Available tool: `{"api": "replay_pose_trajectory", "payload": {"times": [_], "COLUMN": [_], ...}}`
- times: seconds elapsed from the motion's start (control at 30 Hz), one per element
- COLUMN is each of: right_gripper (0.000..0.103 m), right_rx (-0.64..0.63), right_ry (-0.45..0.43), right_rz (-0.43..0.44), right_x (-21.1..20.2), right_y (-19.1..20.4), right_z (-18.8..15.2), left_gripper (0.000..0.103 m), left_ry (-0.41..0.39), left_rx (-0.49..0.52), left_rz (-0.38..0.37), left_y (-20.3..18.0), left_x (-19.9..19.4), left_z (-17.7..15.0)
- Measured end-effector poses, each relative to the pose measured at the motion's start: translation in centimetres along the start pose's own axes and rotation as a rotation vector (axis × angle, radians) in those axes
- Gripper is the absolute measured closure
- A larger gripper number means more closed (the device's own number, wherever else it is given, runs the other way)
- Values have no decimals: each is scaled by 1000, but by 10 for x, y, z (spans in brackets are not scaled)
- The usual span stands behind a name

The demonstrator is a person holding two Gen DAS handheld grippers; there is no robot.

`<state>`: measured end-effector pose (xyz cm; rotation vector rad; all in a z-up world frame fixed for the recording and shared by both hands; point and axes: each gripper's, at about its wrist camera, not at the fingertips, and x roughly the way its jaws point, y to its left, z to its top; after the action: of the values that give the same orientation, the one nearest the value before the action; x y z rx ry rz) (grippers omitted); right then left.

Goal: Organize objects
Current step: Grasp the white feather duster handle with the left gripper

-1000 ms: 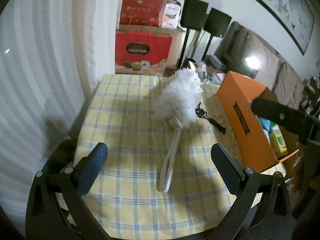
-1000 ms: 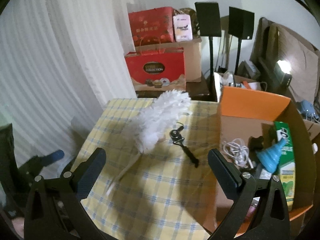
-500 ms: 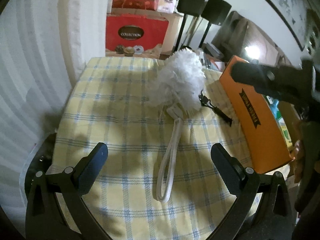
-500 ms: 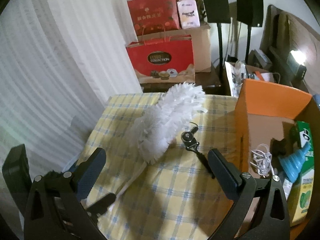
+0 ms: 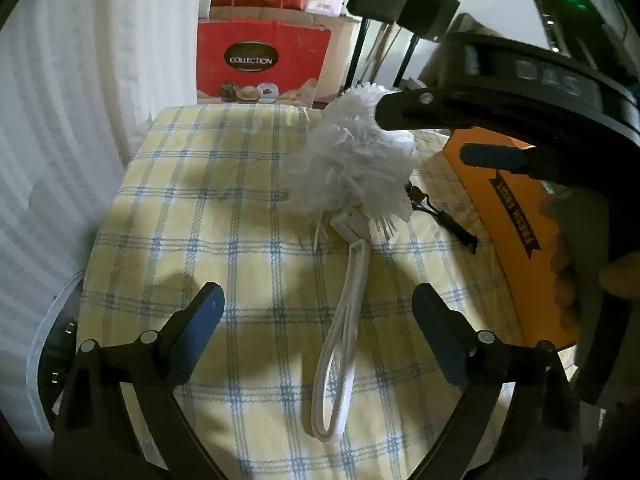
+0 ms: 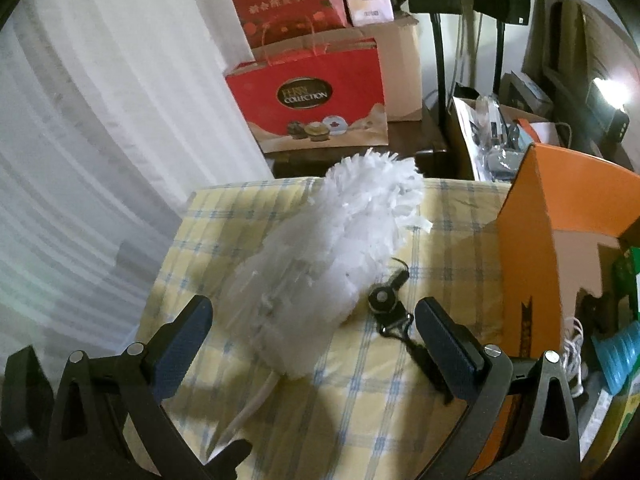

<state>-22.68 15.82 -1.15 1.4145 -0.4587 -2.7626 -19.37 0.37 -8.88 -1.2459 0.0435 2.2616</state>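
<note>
A white fluffy duster (image 5: pixel 352 168) lies on the yellow checked tablecloth (image 5: pixel 208 216), its white loop handle (image 5: pixel 340 344) pointing toward me. It also shows in the right wrist view (image 6: pixel 328 256). A black strap with a round clip (image 6: pixel 390 308) lies just right of the duster head; it also shows in the left wrist view (image 5: pixel 444 216). My left gripper (image 5: pixel 318 320) is open and empty, jaws either side of the handle and above it. My right gripper (image 6: pixel 312 336) is open and empty, above the duster head and the strap. It reaches in at the upper right of the left wrist view (image 5: pixel 496 136).
An open orange box (image 6: pixel 560 240) stands at the table's right edge, holding a white cord (image 6: pixel 574 340) and a blue funnel (image 6: pixel 618 352). Red gift bags and cartons (image 6: pixel 312 96) stand behind the table. White curtains (image 6: pixel 100 120) hang on the left.
Both grippers have moved forward over the table. The right gripper has come down toward the duster head and strap. The left gripper has closed in on the handle. Nothing on the table moved.
</note>
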Motion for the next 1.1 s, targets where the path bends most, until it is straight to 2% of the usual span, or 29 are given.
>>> {"api": "replay_pose_trajectory", "payload": {"times": [0.13, 0.3, 0.4, 0.47, 0.53, 0.57, 0.63, 0.73, 0.8, 0.87, 1.1], "right_gripper": [5, 13, 16, 17, 20, 21, 27, 38, 52, 61, 69], "right_rx": [-2, 6, 29, 49, 63, 68, 82, 91, 94, 98, 87], "right_ry": [14, 57, 78, 92, 103, 109, 123, 168, 166, 153, 114], "right_rz": [-25, -26, -9, 12, 22, 25, 29, 26, 39, 55, 92], "right_x": [14, 34, 43, 48, 54, 56, 62, 74, 77, 77, 64], "right_y": [-3, -5, -8, -10, -10, -10, -10, -9, -8, -7, 1], "right_z": [6, 12, 14, 16, 17, 17, 18, 16, 15, 14, 17], "left_gripper": [15, 29, 40, 49, 63, 65, 78, 89, 89, 90, 93], "left_ry": [0, 25, 37, 46, 51, 50, 54, 63, 58, 54, 6], "left_rx": [18, 47, 61, 71, 81, 86, 88, 90, 96, 85, 59], "left_rz": [4, 3, -7, -8, -5, -1, -13, -40, -36, -44, -74], "left_y": [-1, -6, -10, -12, -14, -15, -16, -19, -21, -20, -20], "left_x": [5, 14, 19, 22, 24, 25, 26, 27, 27, 26, 3], "left_z": [0, -1, -3, -4, -5, -5, -5, -6, -6, -5, 0]}}
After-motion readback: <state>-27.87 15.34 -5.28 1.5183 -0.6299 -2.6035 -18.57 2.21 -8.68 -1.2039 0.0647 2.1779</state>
